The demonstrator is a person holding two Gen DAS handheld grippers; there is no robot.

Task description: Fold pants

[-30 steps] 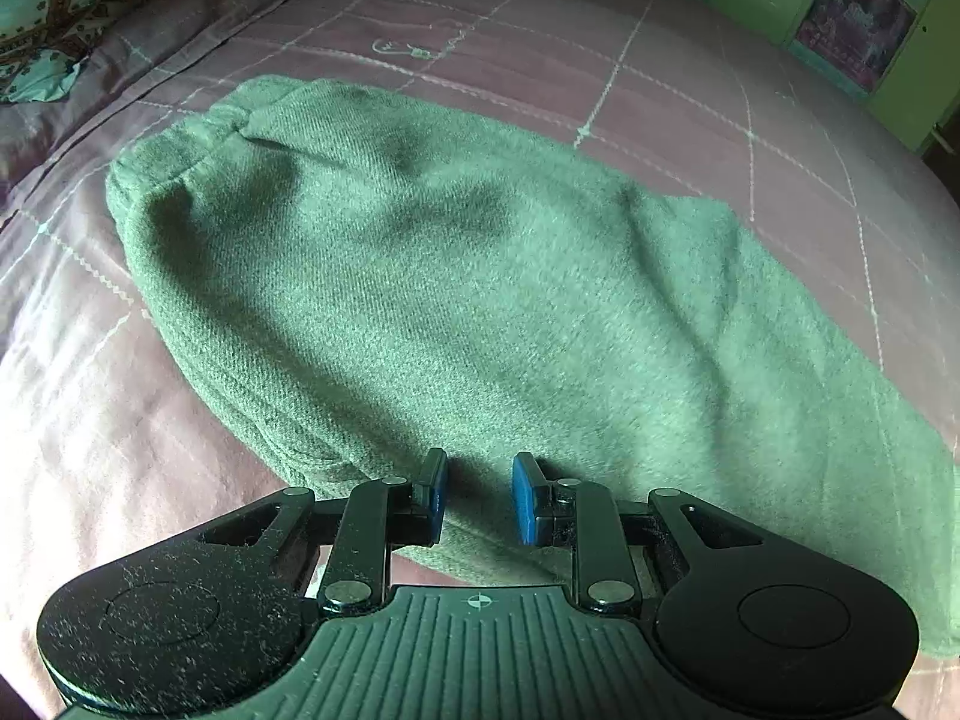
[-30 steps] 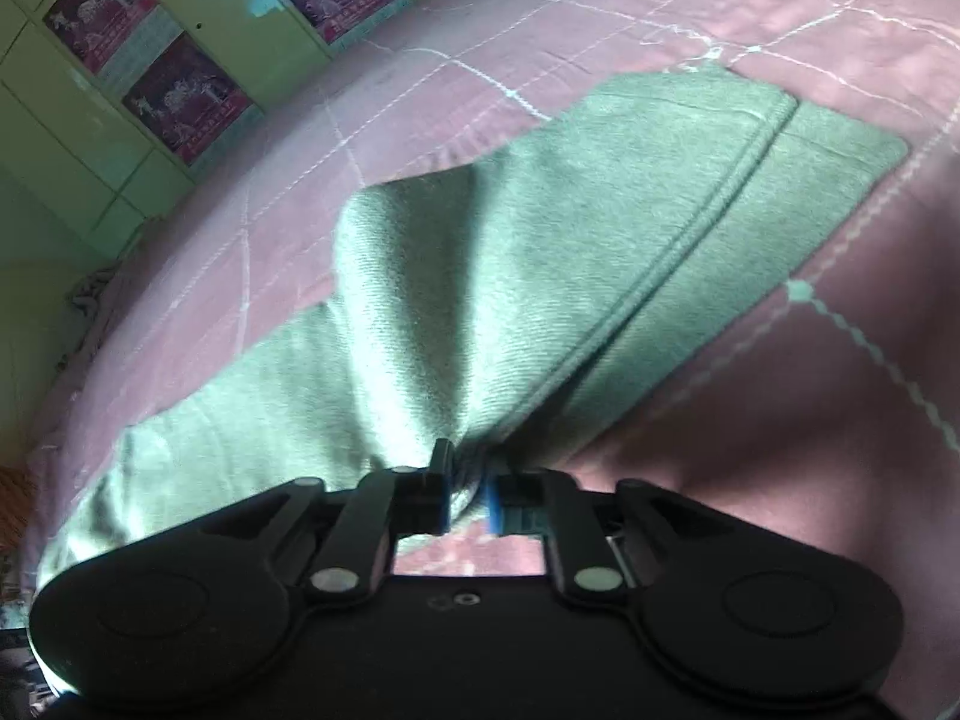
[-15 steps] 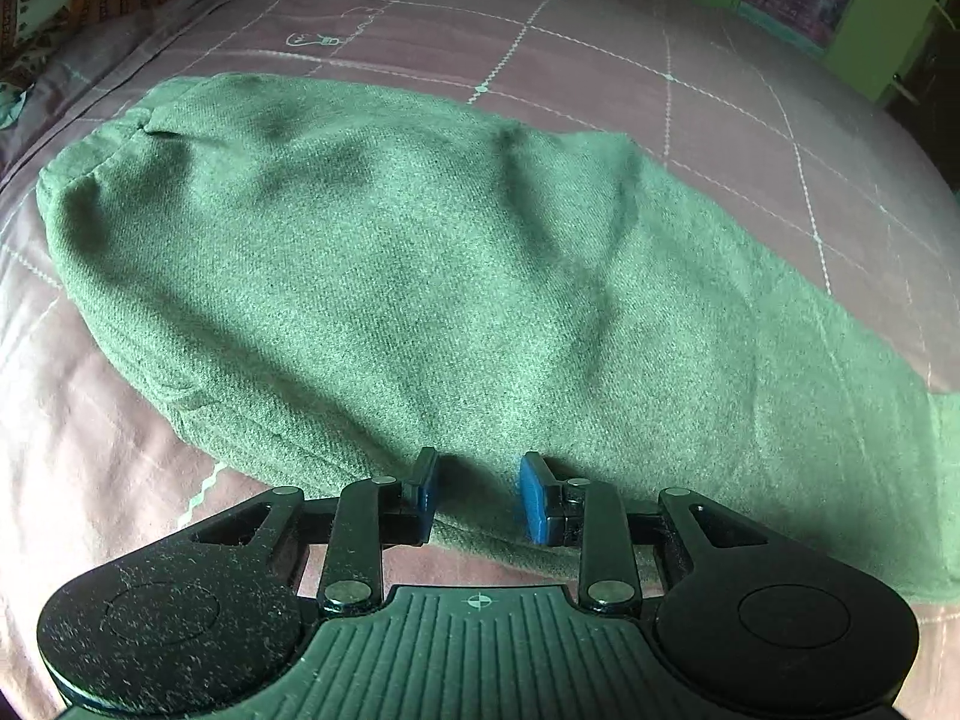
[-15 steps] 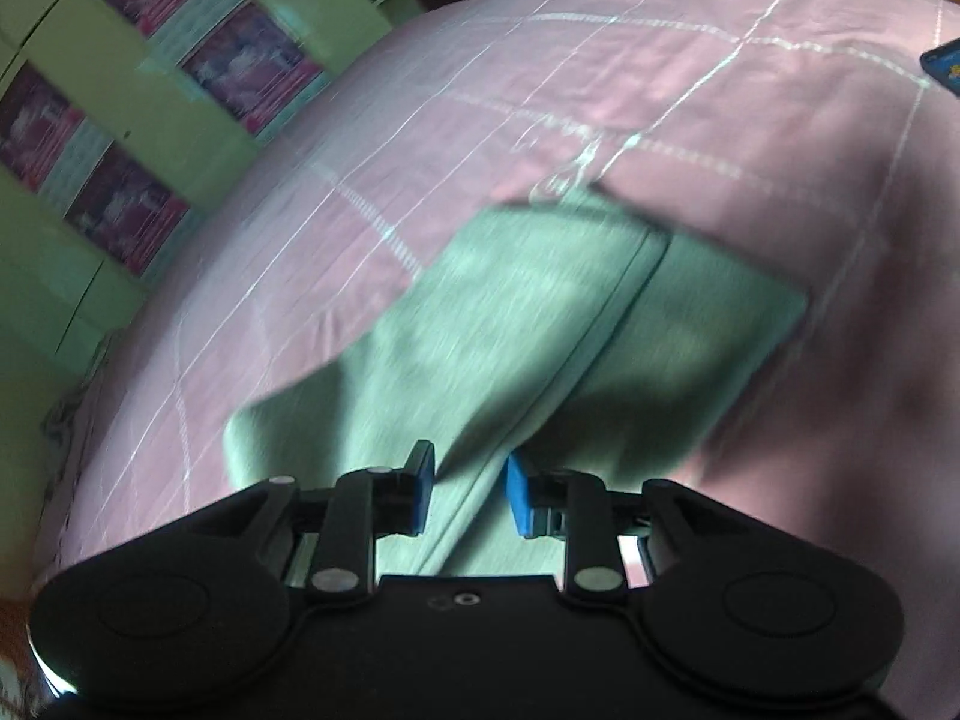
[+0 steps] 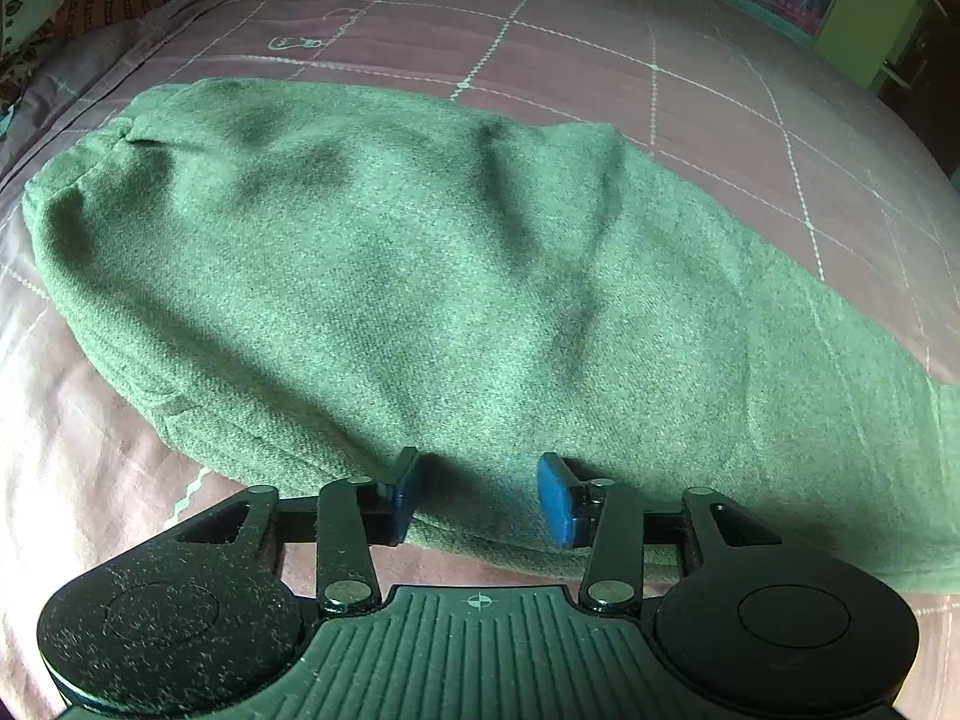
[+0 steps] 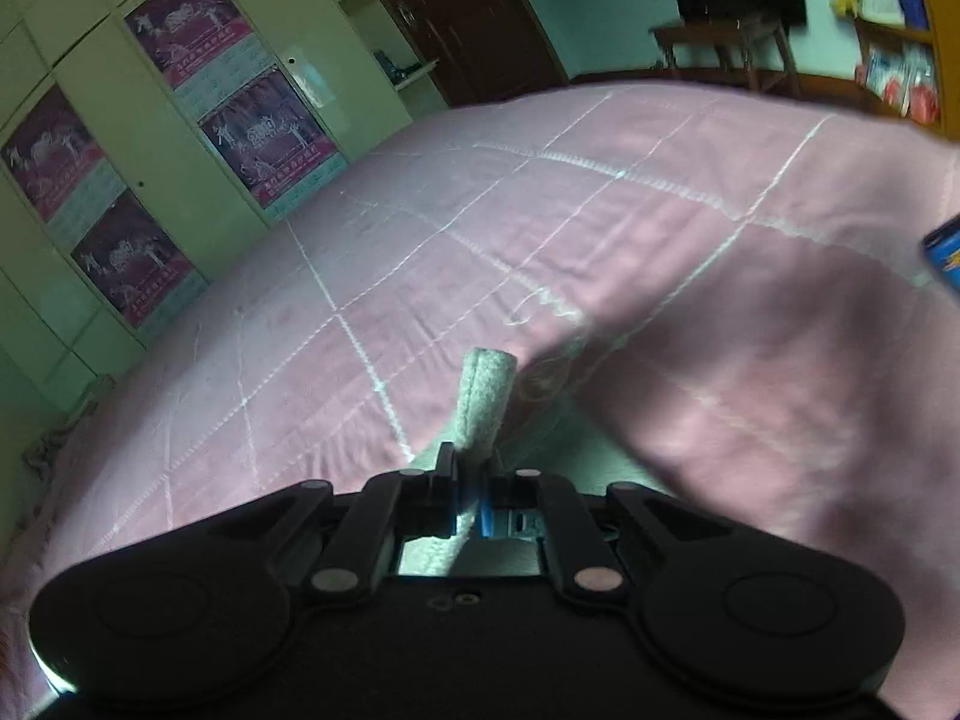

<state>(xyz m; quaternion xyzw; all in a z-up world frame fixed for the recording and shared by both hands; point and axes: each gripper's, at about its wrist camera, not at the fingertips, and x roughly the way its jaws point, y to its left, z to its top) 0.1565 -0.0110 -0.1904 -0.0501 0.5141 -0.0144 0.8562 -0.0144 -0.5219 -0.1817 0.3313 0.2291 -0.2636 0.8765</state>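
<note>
**Right gripper pinching a fold of the pants**

The right gripper (image 6: 470, 501) is clamping a narrow fold of green pants (image 6: 485, 402) between its blue pads — the fabric's rounded end is sticking up past the fingertips. Beyond it, a pink bedspread (image 6: 600, 252) with pale stitched lines is stretching toward green cupboards (image 6: 120, 138) carrying posters — the frame is showing blur at right.

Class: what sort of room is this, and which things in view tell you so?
Most likely a bedroom: green pants lie on a pink quilted bedspread, with wardrobe doors bearing posters alongside.
</note>
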